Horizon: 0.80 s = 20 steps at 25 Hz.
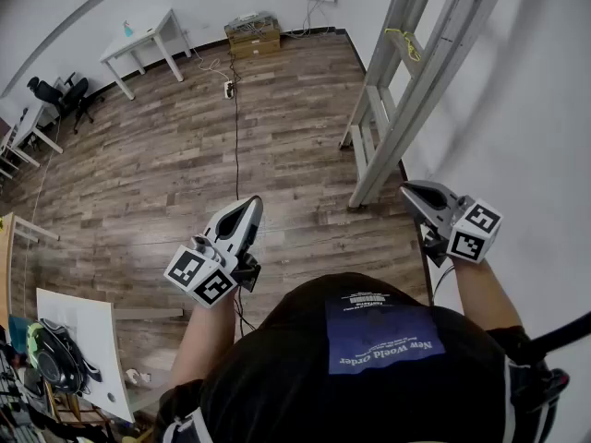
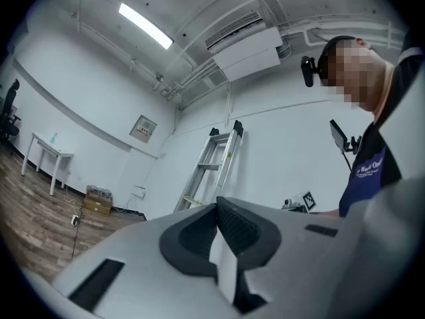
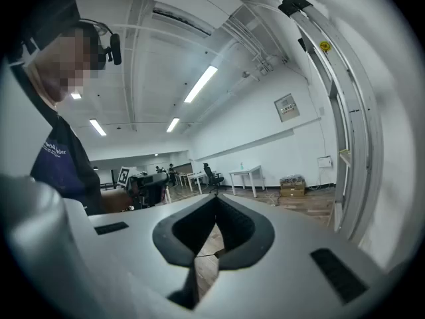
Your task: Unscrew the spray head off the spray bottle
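Over the wooden floor (image 1: 185,155), well apart from any work surface, the left tongs (image 1: 247,209) and right tongs (image 1: 413,192) both hang with jaws pressed together on nothing. No spray bottle is within reach. The only candidate is a small bluish bottle (image 1: 127,29), upright on the white table (image 1: 152,24) across the room, by its wall-side edge, and it is too small to confirm. It lies ahead and leftward, so the left tongs are likely nearer.

Ladder (image 1: 416,100) top past head view's upper edge; btm-left clutter (image 1: 55,360) unclear.
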Each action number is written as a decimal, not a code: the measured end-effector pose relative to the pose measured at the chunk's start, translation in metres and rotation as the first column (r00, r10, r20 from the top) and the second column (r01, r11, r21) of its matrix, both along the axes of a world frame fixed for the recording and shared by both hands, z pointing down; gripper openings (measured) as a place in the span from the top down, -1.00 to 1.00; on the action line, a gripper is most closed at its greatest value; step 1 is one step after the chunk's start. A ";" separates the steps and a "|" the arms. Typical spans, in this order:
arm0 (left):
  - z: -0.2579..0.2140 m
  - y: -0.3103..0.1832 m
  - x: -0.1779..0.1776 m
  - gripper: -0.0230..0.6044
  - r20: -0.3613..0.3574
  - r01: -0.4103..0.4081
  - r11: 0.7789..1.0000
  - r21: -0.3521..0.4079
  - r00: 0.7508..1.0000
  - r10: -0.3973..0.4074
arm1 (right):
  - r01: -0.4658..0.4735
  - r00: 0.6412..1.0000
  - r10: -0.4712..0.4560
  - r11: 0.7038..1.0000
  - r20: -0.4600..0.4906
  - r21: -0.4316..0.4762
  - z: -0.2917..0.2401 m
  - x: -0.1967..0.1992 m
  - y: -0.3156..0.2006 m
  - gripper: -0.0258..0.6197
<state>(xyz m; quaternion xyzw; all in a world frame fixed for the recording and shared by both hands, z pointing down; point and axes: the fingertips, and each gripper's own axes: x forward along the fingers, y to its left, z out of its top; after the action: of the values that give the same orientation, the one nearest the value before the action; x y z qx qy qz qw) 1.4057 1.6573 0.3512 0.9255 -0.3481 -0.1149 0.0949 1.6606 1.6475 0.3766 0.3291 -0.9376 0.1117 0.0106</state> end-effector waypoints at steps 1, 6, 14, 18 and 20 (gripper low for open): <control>0.000 -0.002 0.009 0.91 0.004 -0.007 1.000 0.000 1.000 0.007 | 0.003 1.000 -0.003 1.000 -0.003 0.003 -0.001 0.005 -0.002 0.93; 0.001 -0.016 0.056 0.91 0.019 -0.036 0.999 -0.004 0.999 0.036 | 0.019 1.000 -0.019 1.000 -0.008 0.018 -0.010 0.032 -0.012 0.93; 0.028 -0.050 0.114 0.91 0.080 -0.081 0.996 -0.050 0.993 0.084 | 0.034 0.999 -0.034 0.999 -0.014 0.014 -0.004 0.062 -0.041 0.93; 0.042 -0.076 0.106 0.91 0.091 -0.095 0.994 -0.053 0.991 0.100 | 0.050 0.999 -0.050 0.999 -0.002 -0.009 0.011 0.043 -0.072 0.93; 0.053 -0.096 0.085 0.91 0.089 -0.089 0.994 -0.058 0.992 0.094 | 0.057 0.998 -0.057 0.998 0.009 -0.015 0.018 0.023 -0.092 0.93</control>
<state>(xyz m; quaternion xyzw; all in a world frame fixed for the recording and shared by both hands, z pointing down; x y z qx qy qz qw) 1.4904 1.5616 0.4044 0.9419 -0.3125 -0.0585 0.1089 1.6839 1.5553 0.3942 0.3017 -0.9457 0.1200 0.0124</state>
